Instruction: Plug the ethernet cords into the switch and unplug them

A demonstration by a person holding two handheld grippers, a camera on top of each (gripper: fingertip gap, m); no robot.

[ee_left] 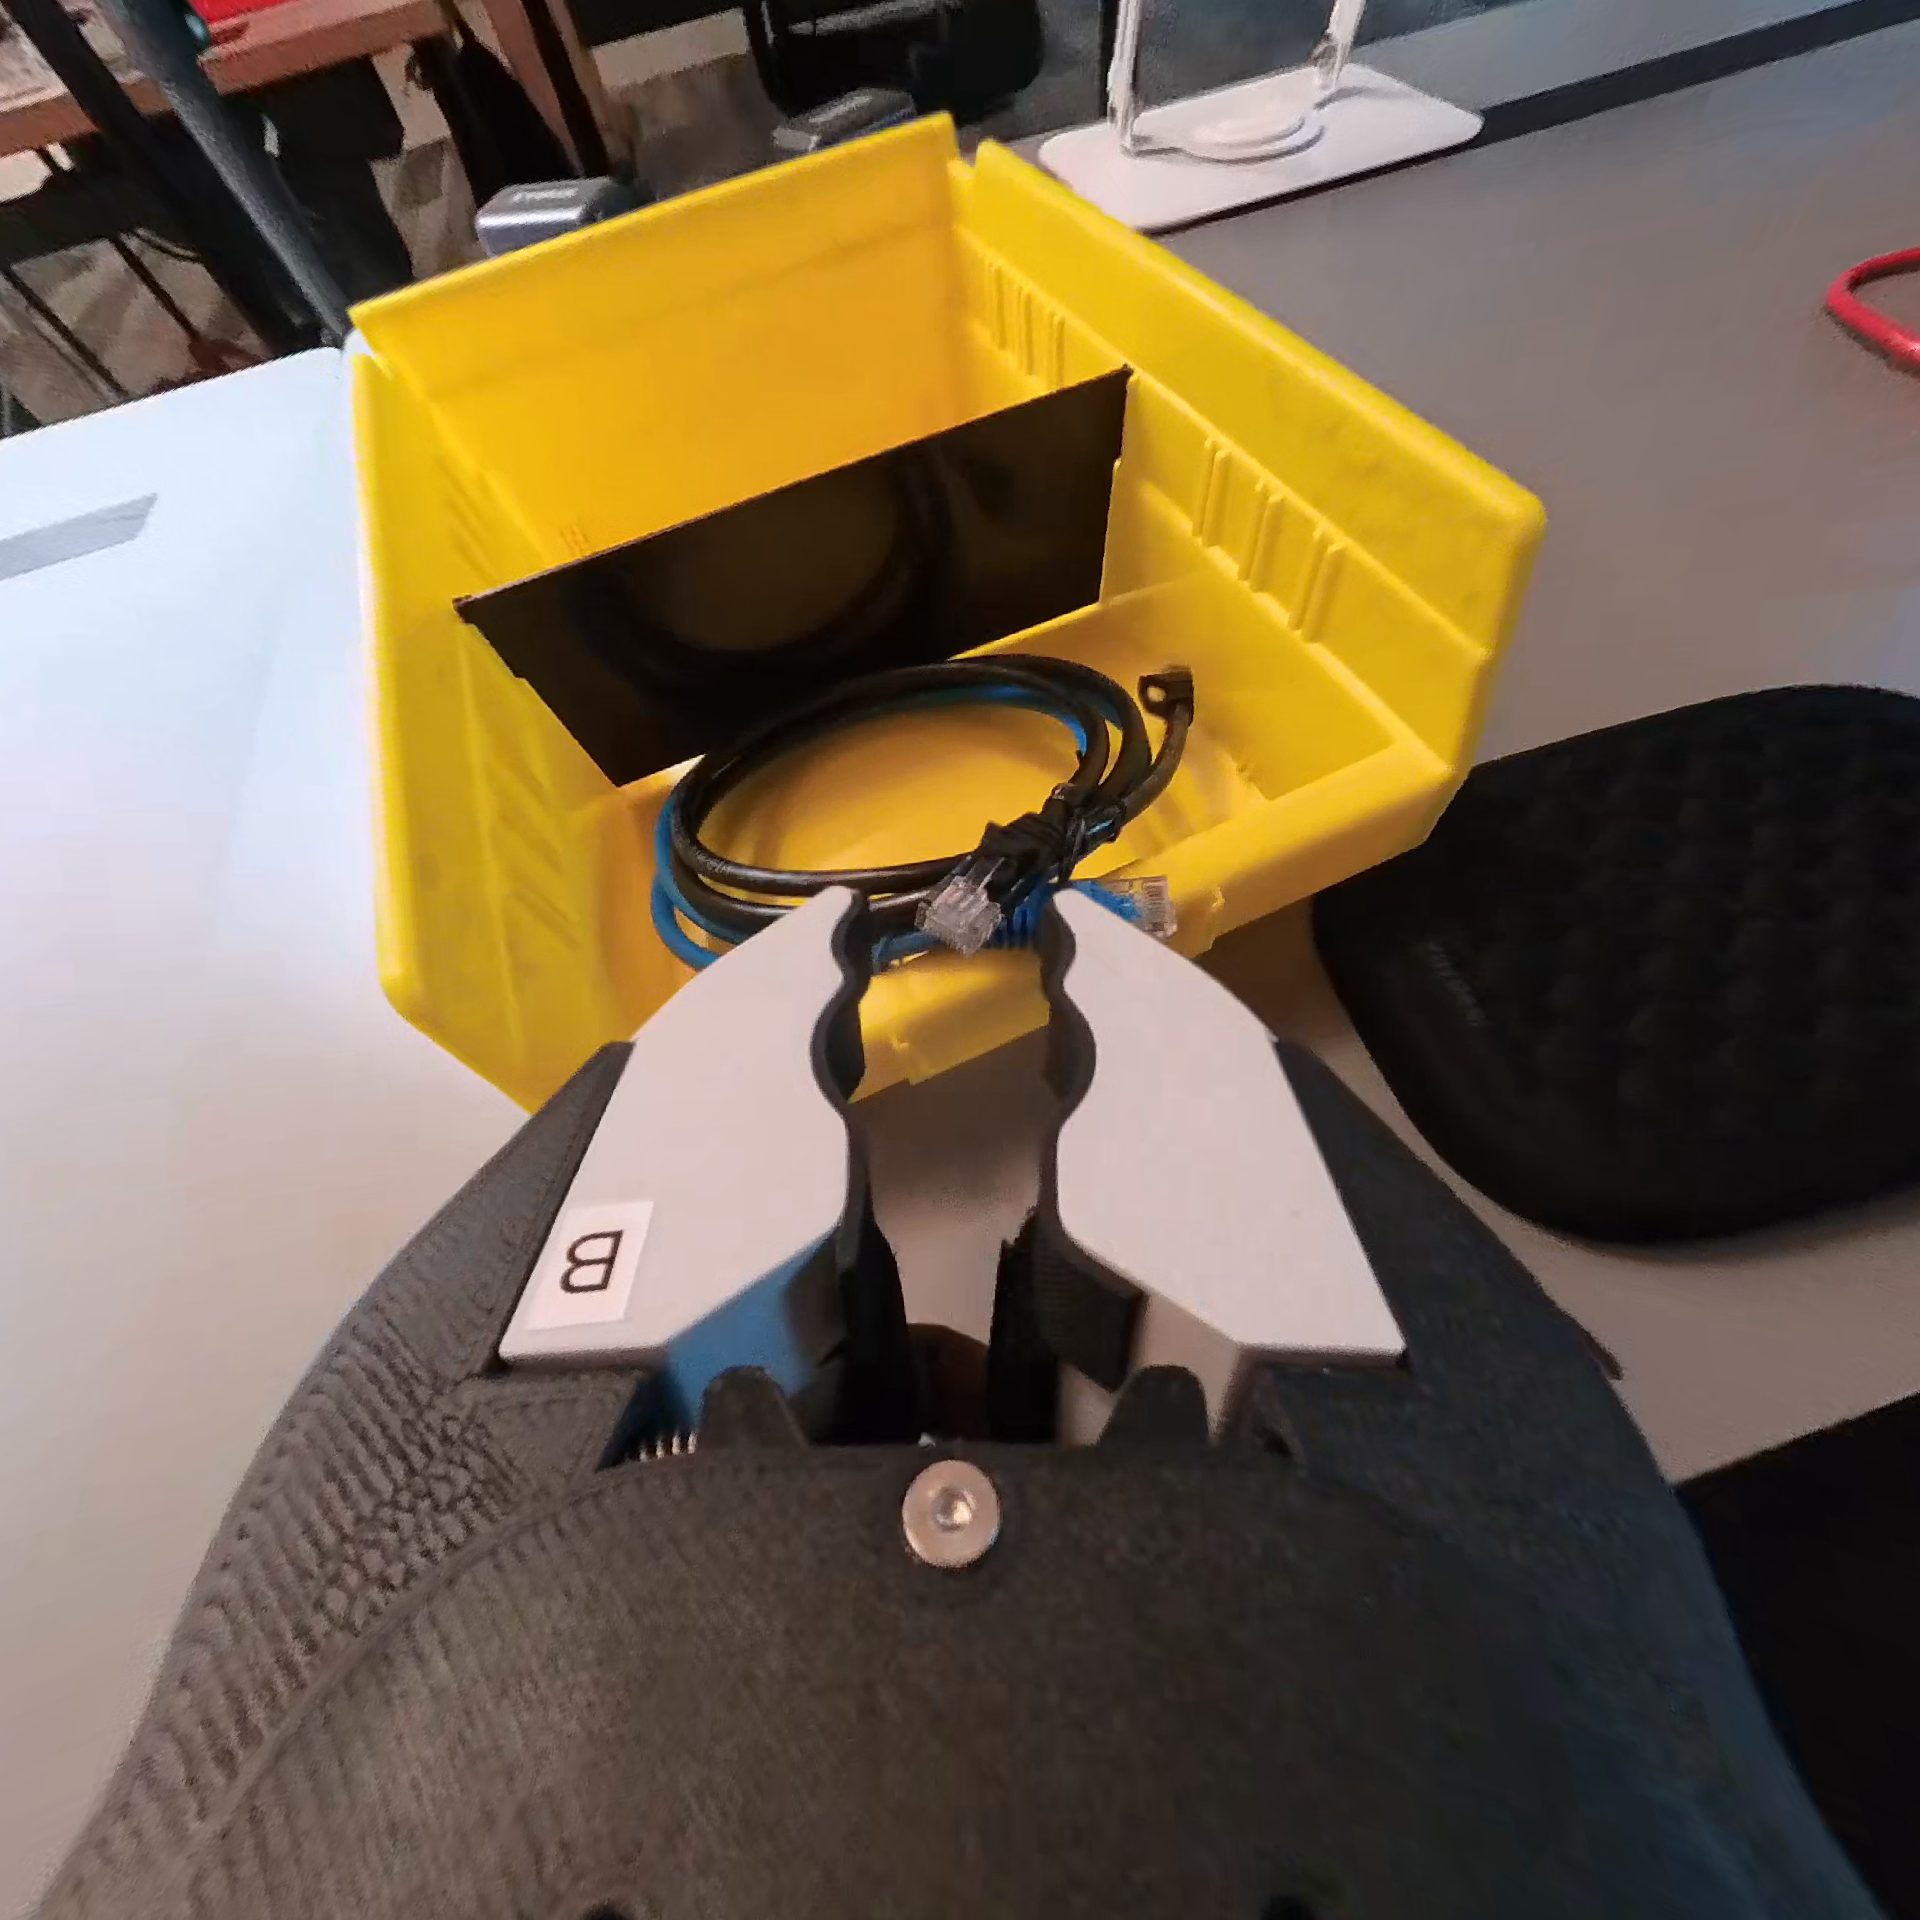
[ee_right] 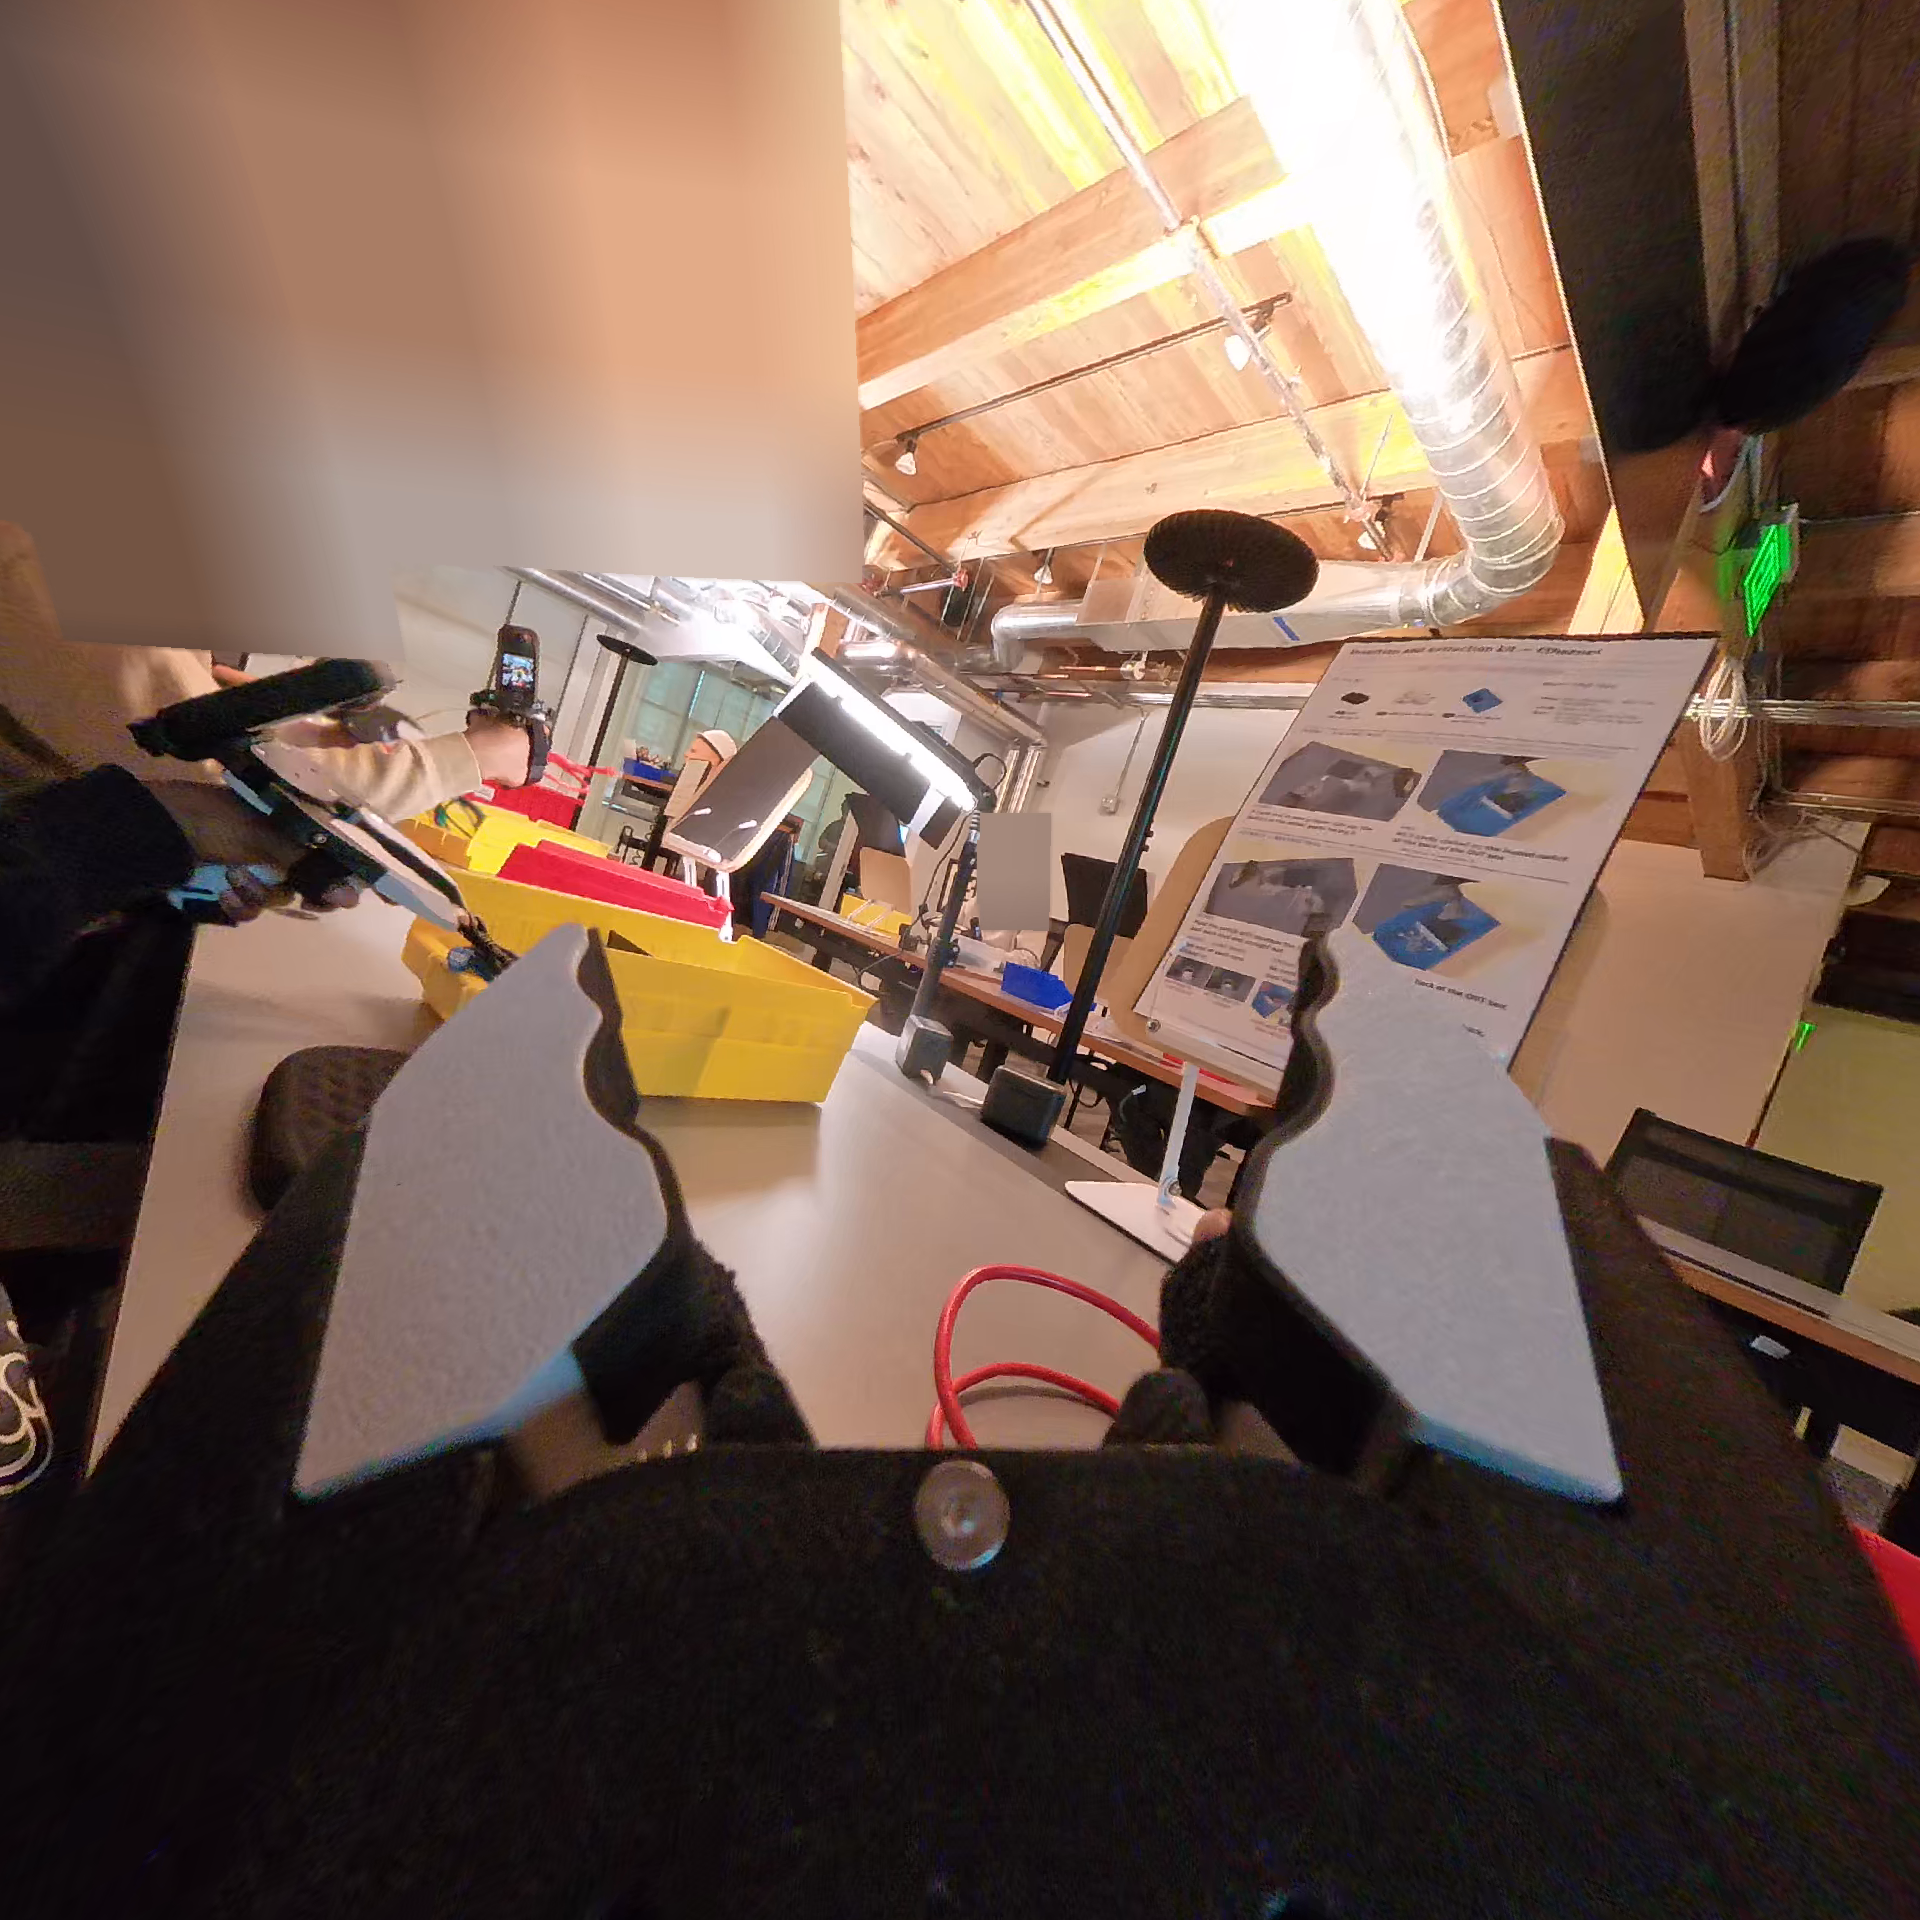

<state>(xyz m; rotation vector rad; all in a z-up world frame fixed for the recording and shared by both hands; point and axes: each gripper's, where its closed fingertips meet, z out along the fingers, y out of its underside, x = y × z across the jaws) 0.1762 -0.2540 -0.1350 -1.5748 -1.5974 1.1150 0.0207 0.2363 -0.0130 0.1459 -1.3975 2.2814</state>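
A yellow bin (ee_left: 1351, 447) stands on the table with a black divider (ee_left: 831, 582) across it. In its front compartment lie a coiled black ethernet cord (ee_left: 883, 686) and a blue one (ee_left: 665, 904). My left gripper (ee_left: 956, 935) is open at the bin's front edge, its tips on either side of the black cord's clear plug (ee_left: 961, 914). The blue cord's plug (ee_left: 1143, 899) lies just to the right. My right gripper (ee_right: 951, 951) is wide open, empty and tilted upward above a red cord (ee_right: 997, 1340) on the table. No switch shows in either view.
A black padded mat (ee_left: 1642, 966) lies right of the bin. A sheet on a stand (ee_right: 1423, 852) and a black pole stand (ee_right: 1143, 831) are at the table's far edge. More yellow and red bins (ee_right: 613, 883) sit behind. The left gripper (ee_right: 457, 914) shows at the bin. My hands' fingertips stand some 55 centimetres from each other.
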